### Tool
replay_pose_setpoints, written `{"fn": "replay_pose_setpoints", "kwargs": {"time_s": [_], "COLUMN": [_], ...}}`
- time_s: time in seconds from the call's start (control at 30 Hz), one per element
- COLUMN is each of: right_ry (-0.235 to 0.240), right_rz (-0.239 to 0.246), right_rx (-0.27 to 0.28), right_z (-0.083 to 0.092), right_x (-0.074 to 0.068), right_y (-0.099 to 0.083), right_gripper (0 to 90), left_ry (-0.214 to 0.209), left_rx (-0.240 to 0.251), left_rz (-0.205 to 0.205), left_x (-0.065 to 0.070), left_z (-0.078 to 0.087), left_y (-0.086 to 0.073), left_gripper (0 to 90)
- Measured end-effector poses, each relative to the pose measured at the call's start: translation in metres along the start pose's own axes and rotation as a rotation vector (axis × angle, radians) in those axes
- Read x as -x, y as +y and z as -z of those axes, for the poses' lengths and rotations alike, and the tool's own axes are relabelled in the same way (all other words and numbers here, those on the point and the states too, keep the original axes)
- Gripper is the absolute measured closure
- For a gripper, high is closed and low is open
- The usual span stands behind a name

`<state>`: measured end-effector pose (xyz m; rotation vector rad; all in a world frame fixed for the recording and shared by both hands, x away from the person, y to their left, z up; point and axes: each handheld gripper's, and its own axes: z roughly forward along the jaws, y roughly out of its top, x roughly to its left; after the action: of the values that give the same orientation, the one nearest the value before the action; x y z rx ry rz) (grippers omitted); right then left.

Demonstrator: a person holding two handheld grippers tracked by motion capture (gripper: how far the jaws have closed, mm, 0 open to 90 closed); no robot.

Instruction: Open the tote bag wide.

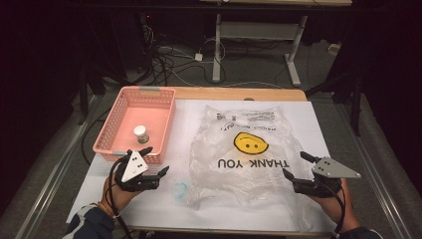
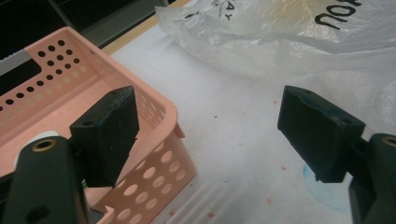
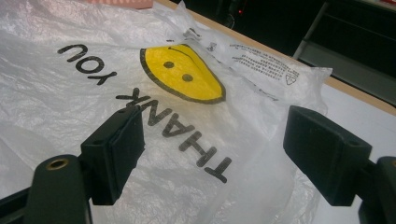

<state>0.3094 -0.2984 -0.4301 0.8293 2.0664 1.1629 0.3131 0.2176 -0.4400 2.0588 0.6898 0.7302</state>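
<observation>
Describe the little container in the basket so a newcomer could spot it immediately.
Find the pink perforated basket at the table's far left, beside the smiley-face plastic bag. Inside it, near the front wall, stands a small white jar with a darker lid, the only item in the basket.

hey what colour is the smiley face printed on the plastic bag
Yellow with black outline and features. The smiley face on the plastic bag shows best in the right gripper view.
</observation>
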Motion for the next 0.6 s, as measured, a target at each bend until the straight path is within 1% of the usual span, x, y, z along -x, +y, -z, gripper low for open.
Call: {"fn": "replay_pose_setpoints", "kwargs": {"time_s": [0.07,0.17,0.2,0.43,0.6], "right_ry": [0.006,0.002,0.002,-0.003,-0.001], "right_rz": [-0.001,0.011,0.01,0.012,0.019], "right_rx": [0.003,-0.001,0.002,-0.001,-0.022], "right_z": [-0.0011,-0.0012,-0.0008,-0.0019,-0.0054], "right_x": [-0.0012,-0.0033,-0.0038,-0.0034,-0.0052], "right_y": [0.0002,0.0003,0.0003,0.0006,-0.0005], "right_gripper": [21.0,21.1,21.2,21.2,21.2], "left_ry": [0.005,0.005,0.002,0.003,0.01], "left_rx": [-0.007,-0.012,-0.015,-0.018,-0.017], "left_rz": [-0.001,-0.004,-0.011,-0.019,-0.022], "left_x": [-0.0016,-0.0018,-0.0017,-0.0031,-0.0042], "left_z": [-0.0007,-0.0014,-0.0022,-0.0034,0.0007], "left_y": [-0.001,-0.0014,-0.0014,-0.0026,-0.0042], "left_gripper": [19.9,19.9,19.9,19.9,19.9]}}
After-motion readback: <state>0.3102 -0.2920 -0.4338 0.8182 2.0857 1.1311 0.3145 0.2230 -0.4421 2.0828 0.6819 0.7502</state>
